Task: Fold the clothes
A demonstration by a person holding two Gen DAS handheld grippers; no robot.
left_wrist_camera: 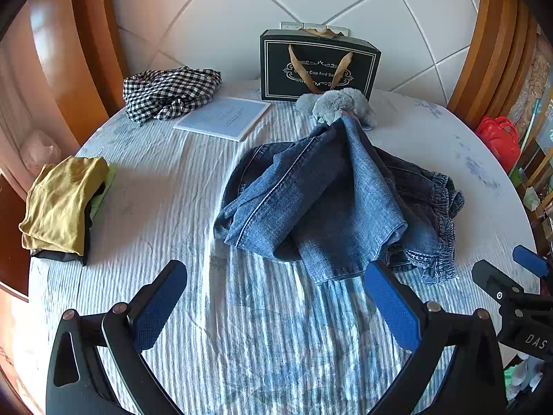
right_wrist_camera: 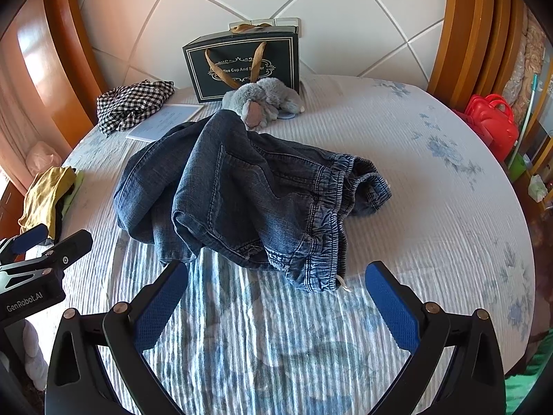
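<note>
Crumpled blue jeans (left_wrist_camera: 321, 204) lie heaped in the middle of the bed; the right wrist view shows the jeans (right_wrist_camera: 249, 193) with the elastic waistband (right_wrist_camera: 331, 207) toward me. My left gripper (left_wrist_camera: 276, 297) hovers open just short of the near leg hems, nothing between its blue pads (left_wrist_camera: 159, 307). My right gripper (right_wrist_camera: 276, 297) is open too, just in front of the waistband. Each gripper appears at the edge of the other's view: the right gripper (left_wrist_camera: 511, 276) and the left gripper (right_wrist_camera: 48, 242).
A folded yellow and black pile (left_wrist_camera: 65, 204) sits at the bed's left edge. A checked cloth (left_wrist_camera: 169, 91), a white booklet (left_wrist_camera: 223, 117), a dark gift bag (left_wrist_camera: 318, 65) and a grey plush toy (left_wrist_camera: 338, 103) lie near the headboard. A red bag (right_wrist_camera: 490, 121) stands off the right side.
</note>
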